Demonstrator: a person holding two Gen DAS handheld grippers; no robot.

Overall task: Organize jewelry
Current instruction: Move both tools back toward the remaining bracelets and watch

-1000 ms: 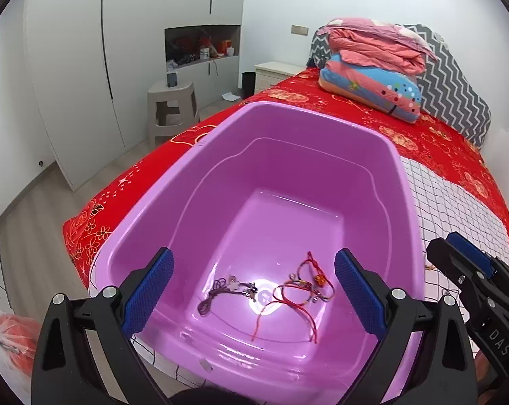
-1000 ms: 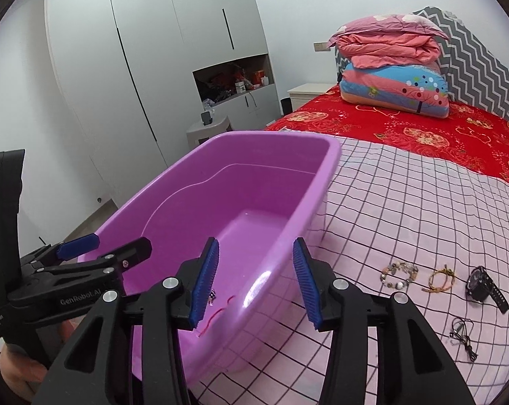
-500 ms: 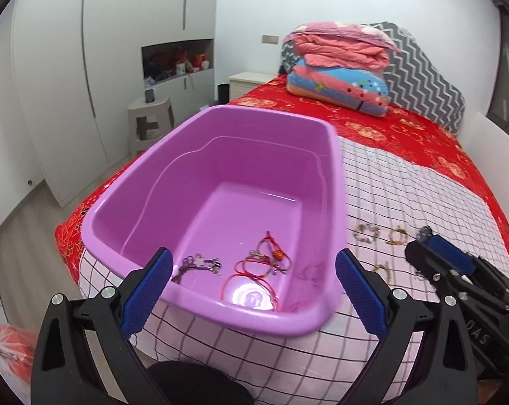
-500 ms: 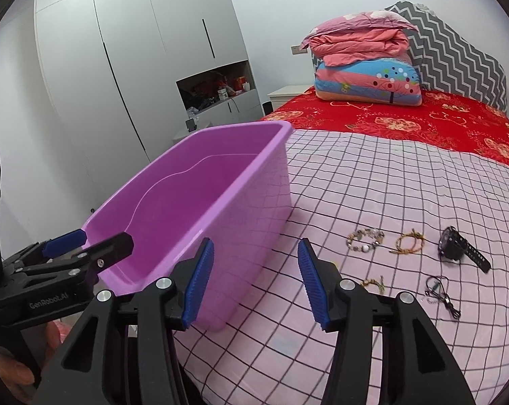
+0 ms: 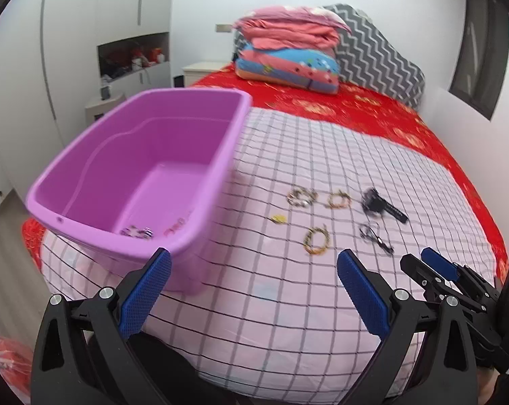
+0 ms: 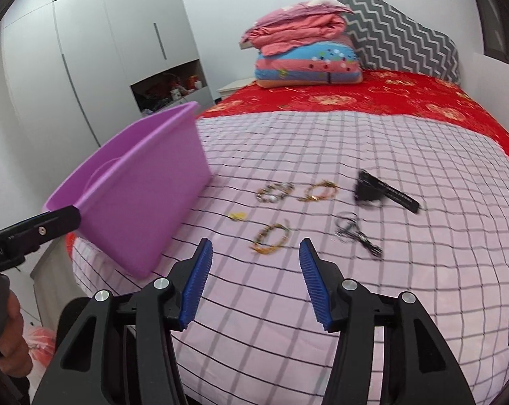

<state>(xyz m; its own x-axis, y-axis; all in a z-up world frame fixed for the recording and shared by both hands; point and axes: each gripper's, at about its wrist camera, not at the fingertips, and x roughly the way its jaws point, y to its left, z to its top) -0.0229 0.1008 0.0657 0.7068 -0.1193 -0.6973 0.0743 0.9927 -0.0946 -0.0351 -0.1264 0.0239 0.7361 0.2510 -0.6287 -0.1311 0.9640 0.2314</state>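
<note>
A purple plastic tub [image 5: 146,155] stands at the left on the checked sheet and holds some jewelry [image 5: 138,231]; it also shows in the right wrist view [image 6: 136,202]. To its right lie several pieces: a beaded bracelet [image 6: 275,191], a gold bracelet [image 6: 318,192], an orange bead bracelet [image 6: 270,238], a small yellow piece [image 6: 238,216], a black watch [image 6: 382,193] and a dark chain [image 6: 355,234]. My left gripper [image 5: 251,293] is open and empty, above the sheet near the tub. My right gripper [image 6: 254,283] is open and empty, just short of the orange bracelet.
The checked sheet [image 6: 389,287] covers the near part of a bed with a red cover [image 6: 372,98]. Folded quilts [image 6: 305,54] and a zigzag pillow [image 6: 406,40] sit at the head. White wardrobes [image 6: 85,67] stand at the left.
Both grippers have swung right, away from the tub toward the loose jewelry on the sheet. The right gripper has opened wider. Nothing was picked up.
</note>
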